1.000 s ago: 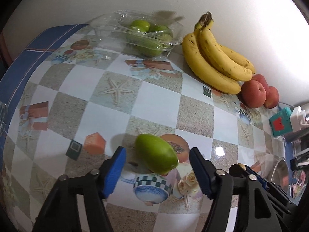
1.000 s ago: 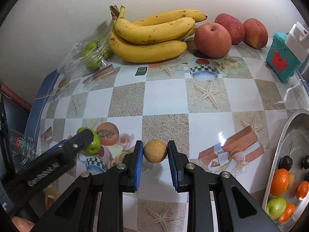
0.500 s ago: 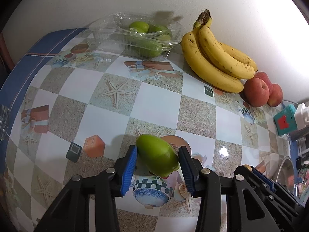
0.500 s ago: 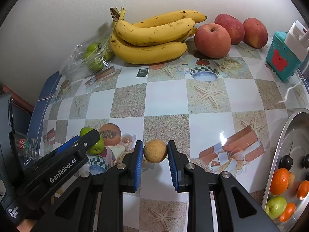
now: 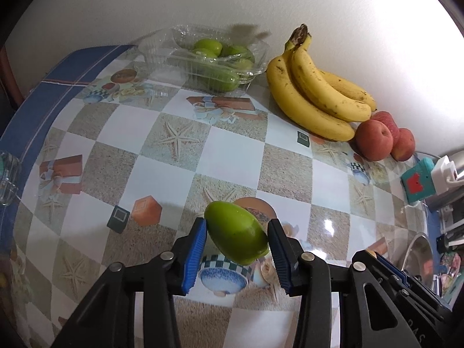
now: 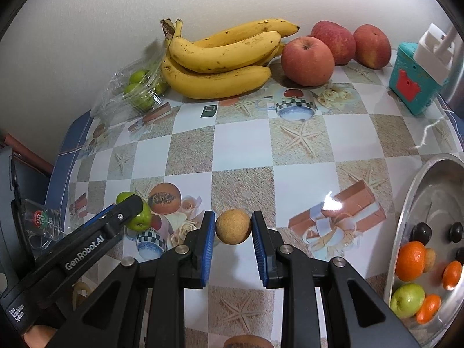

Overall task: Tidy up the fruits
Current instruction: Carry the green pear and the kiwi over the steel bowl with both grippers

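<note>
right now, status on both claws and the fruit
Left claw shut on green fruit. Right claw shut on round tan fruit. Steel tray at right, path to it unobstructed.

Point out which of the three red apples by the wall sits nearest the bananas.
The front apple, largest in the right wrist view, sits right beside the banana bunch; whether they touch is unclear. The other two apples lie behind it, toward the teal box.
</note>
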A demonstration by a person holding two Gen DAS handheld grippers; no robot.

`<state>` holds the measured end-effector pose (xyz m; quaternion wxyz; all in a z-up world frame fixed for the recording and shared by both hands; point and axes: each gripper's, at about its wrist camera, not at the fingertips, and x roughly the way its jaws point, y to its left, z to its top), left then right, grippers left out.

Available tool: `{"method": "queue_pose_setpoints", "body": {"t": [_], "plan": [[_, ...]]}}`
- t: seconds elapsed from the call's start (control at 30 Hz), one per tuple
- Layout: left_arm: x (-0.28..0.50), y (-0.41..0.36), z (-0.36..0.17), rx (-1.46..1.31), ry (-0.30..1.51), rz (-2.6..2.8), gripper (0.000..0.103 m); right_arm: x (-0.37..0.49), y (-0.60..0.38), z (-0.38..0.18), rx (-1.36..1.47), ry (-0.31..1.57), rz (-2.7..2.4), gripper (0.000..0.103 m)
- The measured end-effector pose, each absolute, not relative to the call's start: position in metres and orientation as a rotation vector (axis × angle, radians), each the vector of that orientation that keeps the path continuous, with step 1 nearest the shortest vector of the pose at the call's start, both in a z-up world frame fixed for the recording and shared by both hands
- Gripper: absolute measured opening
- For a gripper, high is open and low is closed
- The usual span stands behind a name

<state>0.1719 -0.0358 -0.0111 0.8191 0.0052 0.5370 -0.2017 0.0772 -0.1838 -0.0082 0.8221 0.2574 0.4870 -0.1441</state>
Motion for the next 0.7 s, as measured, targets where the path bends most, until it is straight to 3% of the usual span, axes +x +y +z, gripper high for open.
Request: {"method": "queue_pose_setpoints", "body": {"t": [0.33,0.37,0.43,0.7], "plan": [[0.149,-0.029,0.012,0.03,1.127,-0.44,0.046,0.045,-0.186,0.007,0.57,1.017,-0.322,0.027],[0.145,-0.029,0.014,0.038,1.124,-0.44,0.044,0.041,-0.187,0.008,0.573,1.016,-0.324,0.027],[0.139,-0.029,0.018,0.043,1.119,-0.444,0.027,0.034,-0.188,0.009,0.579,1.013,-0.328,0.027],[0.12,-0.036,0.029,0.035,1.101,-0.481,0.026,0.007,-0.193,0.01,0.598,1.011,-0.341,0.027]]}}
